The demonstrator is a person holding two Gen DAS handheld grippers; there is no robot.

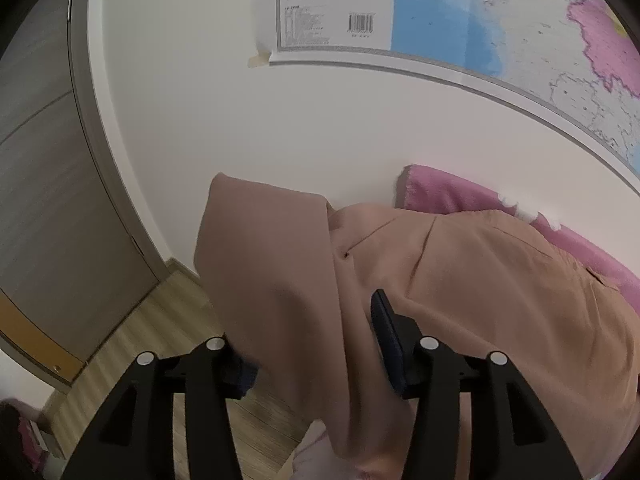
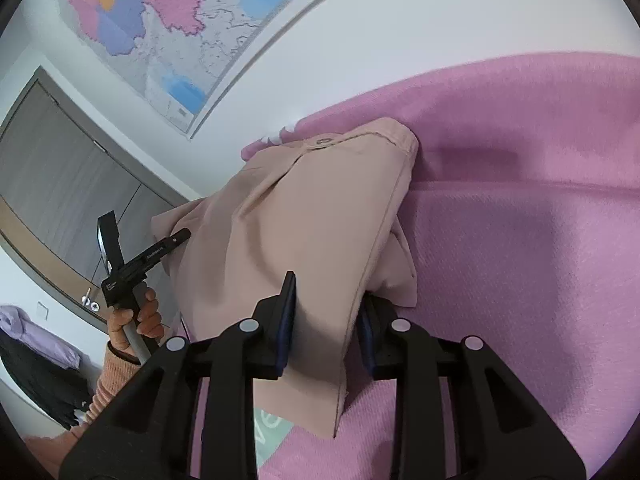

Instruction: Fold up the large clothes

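Note:
A large peach-tan garment lies on a pink blanket and hangs lifted at its near edge. My left gripper is shut on a fold of the garment; the cloth drapes over and hides most of the left finger. In the right wrist view my right gripper is shut on another edge of the same garment, with cloth bunched between the pads. The left gripper's handle, held by a hand, shows at the left of that view.
The pink blanket covers the bed to the right. A wall map hangs on the white wall behind. A grey wardrobe and wood floor are at left. Dark and lilac clothes lie at far left.

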